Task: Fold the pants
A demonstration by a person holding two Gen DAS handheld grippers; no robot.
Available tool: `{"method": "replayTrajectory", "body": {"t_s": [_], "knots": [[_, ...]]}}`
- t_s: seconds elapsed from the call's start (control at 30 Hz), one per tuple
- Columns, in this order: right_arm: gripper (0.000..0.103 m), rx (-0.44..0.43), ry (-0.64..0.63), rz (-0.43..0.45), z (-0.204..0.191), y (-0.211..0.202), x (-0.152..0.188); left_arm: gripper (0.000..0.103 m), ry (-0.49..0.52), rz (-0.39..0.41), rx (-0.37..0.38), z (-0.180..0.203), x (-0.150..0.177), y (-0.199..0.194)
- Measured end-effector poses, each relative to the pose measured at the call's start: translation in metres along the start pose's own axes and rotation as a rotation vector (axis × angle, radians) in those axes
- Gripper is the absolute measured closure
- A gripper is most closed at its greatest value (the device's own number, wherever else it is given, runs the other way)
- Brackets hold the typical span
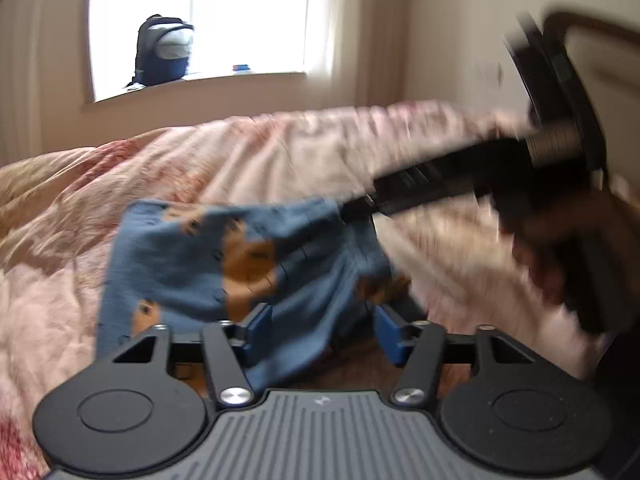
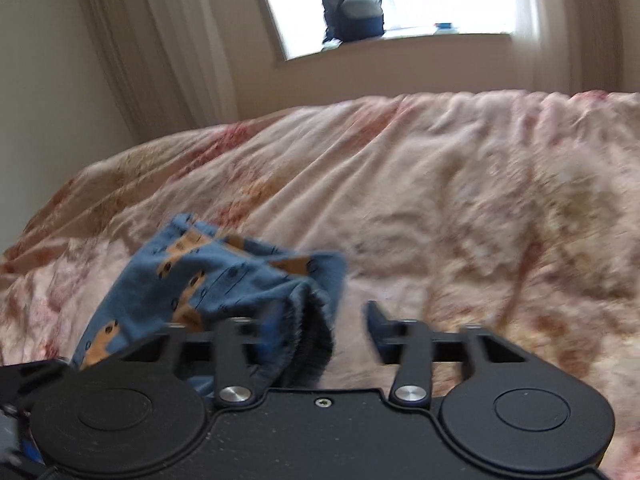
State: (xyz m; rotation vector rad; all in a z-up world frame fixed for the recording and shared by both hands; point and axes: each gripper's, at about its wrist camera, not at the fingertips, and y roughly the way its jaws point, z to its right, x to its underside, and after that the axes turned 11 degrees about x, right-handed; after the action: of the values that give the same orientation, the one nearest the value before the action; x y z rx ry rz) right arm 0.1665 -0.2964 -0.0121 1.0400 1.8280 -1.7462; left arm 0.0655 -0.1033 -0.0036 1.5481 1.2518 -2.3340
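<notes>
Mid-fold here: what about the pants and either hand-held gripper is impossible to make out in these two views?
- Left wrist view: the pants are motion-blurred; their lower part hides behind the left hand-held gripper, so its grip is unclear.
- Same view: the right hand-held gripper is a dark smear.
- Right wrist view: the cloth covers one finger of that gripper; contact unclear.

the left gripper (image 1: pixel 320 330) had its blue fingers (image 1: pixel 256 330) spread wide. the right gripper (image 2: pixel 324 328) also stood with its jaws apart, seen blurred from the left wrist view, reaching in from the right.
</notes>
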Motion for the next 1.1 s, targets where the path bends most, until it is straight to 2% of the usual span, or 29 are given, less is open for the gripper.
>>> {"method": "replayTrajectory", "body": {"t_s": [0.07, 0.13, 0.23, 0.27, 0.37, 0.47, 0.53, 0.67, 0.77, 0.87, 0.93, 1.0, 1.07, 1.1], "knots": [[0.017, 0.039, -0.013, 0.042, 0.001, -0.009, -0.001, 0.025, -0.046, 0.045, -0.050, -0.011, -0.010, -0.016], [0.013, 0.079, -0.030, 0.054, -0.001, -0.013, 0.000, 0.005, -0.110, 0.090, -0.174, -0.026, -0.019, -0.027], [0.004, 0.105, -0.054, 0.051, -0.009, -0.018, 0.006, 0.000, -0.208, 0.108, -0.347, -0.052, -0.025, -0.033], [0.000, 0.101, -0.064, 0.051, -0.015, -0.020, 0.010, 0.000, -0.237, 0.084, -0.390, -0.060, -0.023, -0.031], [0.001, 0.129, -0.131, 0.044, -0.037, -0.020, 0.020, 0.000, -0.299, -0.023, -0.455, -0.080, -0.009, -0.013], [0.001, 0.188, -0.243, -0.016, -0.056, -0.008, 0.031, 0.000, -0.320, -0.131, -0.450, -0.089, 0.009, 0.004], [0.001, 0.217, -0.322, -0.073, -0.056, 0.000, 0.039, 0.000, -0.343, -0.138, -0.420, -0.097, 0.014, -0.001], [0.001, 0.154, -0.224, -0.101, -0.036, -0.008, 0.034, 0.000, -0.476, -0.156, -0.374, -0.118, 0.011, -0.014], [0.001, 0.114, -0.155, -0.023, -0.031, -0.026, 0.028, 0.000, -0.493, -0.156, -0.397, -0.115, 0.003, -0.022], [0.001, 0.114, -0.163, 0.086, -0.037, -0.031, 0.025, 0.000, -0.420, -0.101, -0.385, -0.102, -0.018, -0.023], [0.001, 0.148, -0.208, 0.123, -0.048, -0.019, 0.021, 0.000, -0.339, -0.070, -0.353, -0.100, -0.039, -0.013], [0.001, 0.143, -0.259, 0.146, -0.058, -0.006, 0.019, 0.000, -0.256, -0.054, -0.342, -0.100, -0.057, 0.005], [0.001, 0.114, -0.320, 0.128, -0.064, 0.010, 0.020, 0.000, -0.164, -0.075, -0.364, -0.105, -0.065, 0.032], [0.001, 0.133, -0.346, 0.127, -0.067, 0.016, 0.022, 0.000, -0.133, -0.112, -0.404, -0.110, -0.064, 0.047]]}}
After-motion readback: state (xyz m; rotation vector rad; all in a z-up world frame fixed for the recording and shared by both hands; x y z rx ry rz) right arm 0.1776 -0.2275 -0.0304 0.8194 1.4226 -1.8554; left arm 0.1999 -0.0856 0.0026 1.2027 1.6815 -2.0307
